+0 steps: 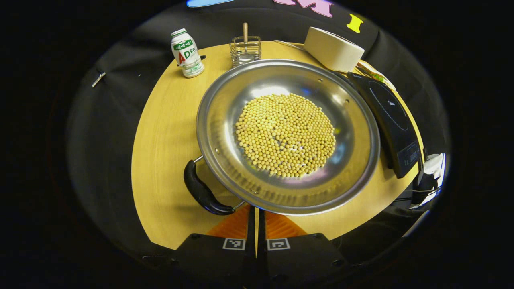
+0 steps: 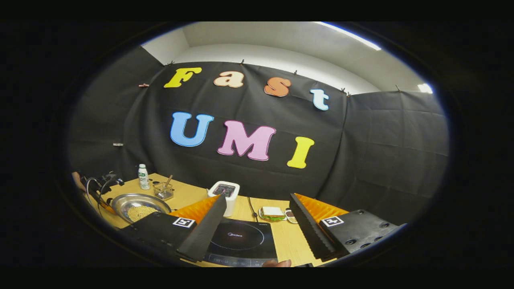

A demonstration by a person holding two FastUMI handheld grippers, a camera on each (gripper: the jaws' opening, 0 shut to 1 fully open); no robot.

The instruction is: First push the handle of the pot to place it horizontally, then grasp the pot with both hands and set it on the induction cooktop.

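Round wooden table [image 1: 168,136], pale yellow, against the black booth cloth. On it, wide steel pot [image 1: 225,120] at the middle, holding a flat layer of yellow beans [image 1: 286,134]; black pot handle [image 1: 202,192] at the near-left rim, lying roughly level along the edge. Pot off the cooktop, just beside it. Black induction cooktop [image 1: 391,120] at the pot's right; also seen from the right gripper view [image 2: 241,239], directly ahead and bare. White box-shaped appliance [image 1: 333,50] behind the cooktop. Small white bottle [image 1: 186,52] and wire holder [image 1: 245,50] with a wooden stick at the far edge. Sandwich on a plate [image 2: 273,212] beyond the cooktop.

Left gripper [image 1: 256,222]: fingers nearly together, tips right at the pot's near rim, gripping nothing visible. Right gripper [image 2: 257,228]: fingers spread wide, empty, above the cooktop.
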